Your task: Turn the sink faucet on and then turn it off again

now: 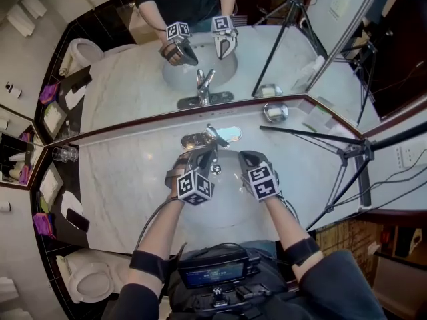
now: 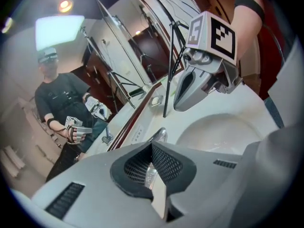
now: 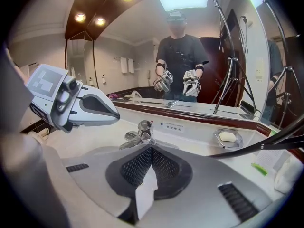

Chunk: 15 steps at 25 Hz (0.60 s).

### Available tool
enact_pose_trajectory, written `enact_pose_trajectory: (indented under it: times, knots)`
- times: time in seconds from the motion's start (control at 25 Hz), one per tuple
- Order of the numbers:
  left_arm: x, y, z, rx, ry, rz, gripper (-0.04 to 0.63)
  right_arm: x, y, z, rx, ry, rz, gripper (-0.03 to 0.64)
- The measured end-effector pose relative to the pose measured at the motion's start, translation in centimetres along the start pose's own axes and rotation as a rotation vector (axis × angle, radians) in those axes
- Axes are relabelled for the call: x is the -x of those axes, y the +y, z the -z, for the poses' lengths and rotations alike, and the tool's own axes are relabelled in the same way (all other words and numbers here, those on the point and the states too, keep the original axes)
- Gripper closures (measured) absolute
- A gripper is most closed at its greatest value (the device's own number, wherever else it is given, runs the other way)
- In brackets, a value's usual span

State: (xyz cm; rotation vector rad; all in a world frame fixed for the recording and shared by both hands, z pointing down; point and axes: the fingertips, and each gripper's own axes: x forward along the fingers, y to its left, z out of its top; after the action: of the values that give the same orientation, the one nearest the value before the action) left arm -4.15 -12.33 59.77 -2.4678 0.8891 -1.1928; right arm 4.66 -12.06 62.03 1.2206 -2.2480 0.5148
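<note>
The chrome faucet (image 1: 205,138) stands at the back rim of the white basin (image 1: 223,209), its lever angled up to the right. My left gripper (image 1: 202,155) hovers just in front of the faucet, jaws shut with nothing held. In the left gripper view the faucet's lever (image 2: 159,135) shows just past the closed tips (image 2: 152,144). My right gripper (image 1: 249,159) hangs over the basin to the right of the faucet, shut and empty. From the right gripper view the faucet (image 3: 142,131) sits beyond the tips (image 3: 152,149), with the left gripper (image 3: 115,114) to its left. I cannot make out a water stream.
A mirror (image 1: 220,52) rises behind the marble counter (image 1: 127,192). A soap dish (image 1: 275,112) sits to the faucet's right. Black tripod legs (image 1: 313,135) cross the counter's right side. A glass (image 1: 65,154) stands far left; a toilet (image 1: 87,280) is at bottom left.
</note>
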Motion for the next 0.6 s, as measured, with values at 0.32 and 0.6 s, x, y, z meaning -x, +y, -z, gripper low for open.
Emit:
enact_pose_trajectory:
  times: [0.32,0.6]
  knots:
    - [5.7,1.5,1.8,0.403,-0.079,-0.072,0.594,0.9,0.6,-1.1,0.021,-0.017,-0.001,0.597]
    - [9.4,3.0,5.3,0.709,-0.129,-0.127,0.593,1.7,0.9,-1.6,0.039,-0.026,0.0,0.597]
